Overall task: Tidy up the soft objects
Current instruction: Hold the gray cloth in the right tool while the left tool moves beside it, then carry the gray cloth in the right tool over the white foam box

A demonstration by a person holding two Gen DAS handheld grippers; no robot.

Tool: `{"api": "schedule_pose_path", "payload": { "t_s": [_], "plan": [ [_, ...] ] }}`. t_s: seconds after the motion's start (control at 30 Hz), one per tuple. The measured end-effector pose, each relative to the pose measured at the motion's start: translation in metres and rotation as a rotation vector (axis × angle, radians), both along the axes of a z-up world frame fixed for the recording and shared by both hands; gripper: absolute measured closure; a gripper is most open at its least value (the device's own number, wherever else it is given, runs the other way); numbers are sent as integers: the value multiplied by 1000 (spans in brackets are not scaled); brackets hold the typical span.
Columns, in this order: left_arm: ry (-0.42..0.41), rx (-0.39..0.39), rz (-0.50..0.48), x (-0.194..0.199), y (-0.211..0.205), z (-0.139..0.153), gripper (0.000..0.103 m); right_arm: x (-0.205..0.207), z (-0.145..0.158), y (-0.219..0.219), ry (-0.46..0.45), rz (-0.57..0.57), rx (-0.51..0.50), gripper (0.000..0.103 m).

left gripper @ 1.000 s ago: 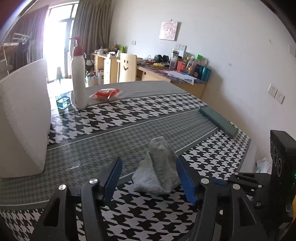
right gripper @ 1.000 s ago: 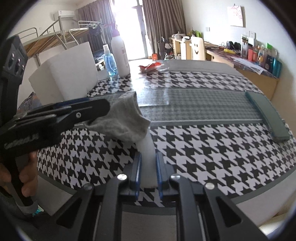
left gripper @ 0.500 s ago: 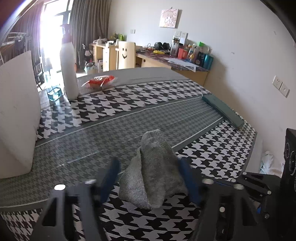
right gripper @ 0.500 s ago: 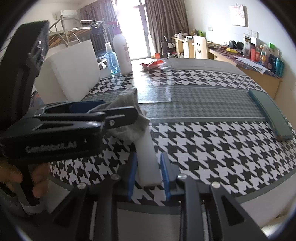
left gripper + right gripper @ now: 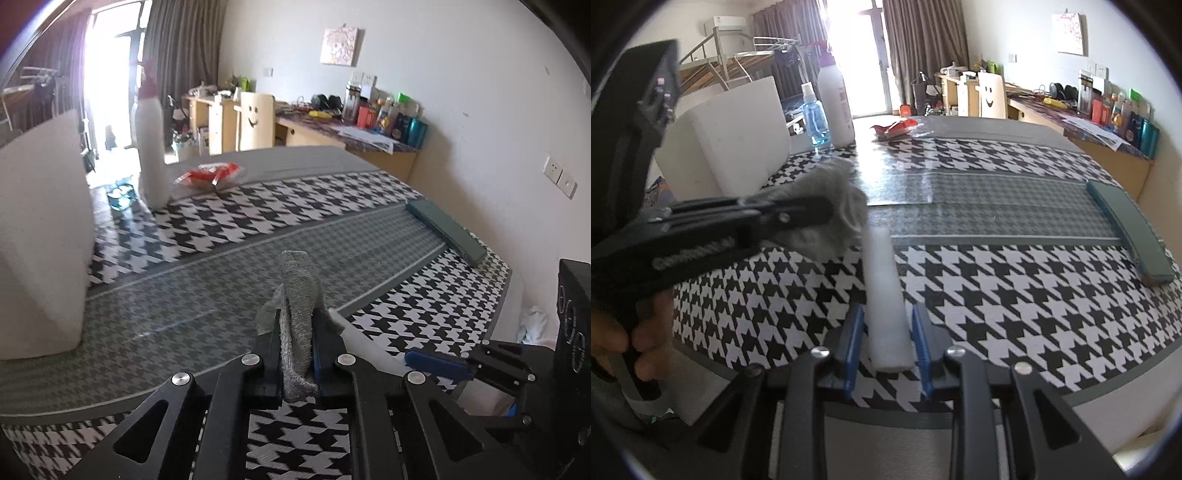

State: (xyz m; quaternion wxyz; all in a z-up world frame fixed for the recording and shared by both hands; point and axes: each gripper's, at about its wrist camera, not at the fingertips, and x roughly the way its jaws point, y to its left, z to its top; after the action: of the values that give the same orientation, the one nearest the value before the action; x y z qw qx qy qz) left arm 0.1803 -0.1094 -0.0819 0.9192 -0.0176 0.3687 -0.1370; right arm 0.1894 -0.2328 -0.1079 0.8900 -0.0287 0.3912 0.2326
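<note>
The left gripper [image 5: 295, 343] is clamped tight on a grey cloth [image 5: 299, 295], which stands bunched up between its pads above the houndstooth tabletop [image 5: 229, 221]. A second ago those jaws stood wide on either side of the cloth; they have just closed on it. Just beside it, the right gripper [image 5: 886, 343] straddles the near end of a white foam bar [image 5: 884, 291] that lies flat on the tabletop; its jaws have just been opening, and a thin gap now shows between each blue pad and the bar, where earlier the pads pinched it.

Only the right wrist view shows the hand [image 5: 631, 332] on the left gripper's handle, though blurred and cut off at the frame edge, and a blue spray bottle [image 5: 814, 118] whole; the left view catches only the base of it. The left view shows just a sliver of the foam bar behind its own finger.

Further off lie a green case [image 5: 445, 230] at the right edge, a large white block [image 5: 40, 240] at the left, then a tall white bottle [image 5: 151, 151] and a red wrapper [image 5: 208, 173].
</note>
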Motion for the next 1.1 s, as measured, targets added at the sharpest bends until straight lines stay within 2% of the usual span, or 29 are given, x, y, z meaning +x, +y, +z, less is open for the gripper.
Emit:
{"api": "schedule_pose_path", "payload": {
  "t_s": [0.2,0.33,0.4,0.43,0.57,0.63,0.9,1.1],
  "plan": [
    [-8,15,10,-6,5,-2,92,6,0,7,-4,7,-27,65],
    [-31,45,23,-13,7,-2,92,9,1,17,-17,7,-89,66],
    [-43,51,26,-16,9,-2,92,11,1,19,-18,-4,-109,73],
    [-45,50,28,-17,10,-2,92,11,1,19,-15,2,-101,79],
    [-48,50,37,-21,15,-5,92,11,2,19,-19,6,-95,86],
    [-49,45,41,-23,17,-5,92,11,4,14,-15,8,-57,89],
    [-76,35,47,-33,25,2,92,12,15,7,-21,-6,28,89],
    [-103,37,57,-40,31,11,92,7,27,12,-50,-5,48,89]
  ]
}}
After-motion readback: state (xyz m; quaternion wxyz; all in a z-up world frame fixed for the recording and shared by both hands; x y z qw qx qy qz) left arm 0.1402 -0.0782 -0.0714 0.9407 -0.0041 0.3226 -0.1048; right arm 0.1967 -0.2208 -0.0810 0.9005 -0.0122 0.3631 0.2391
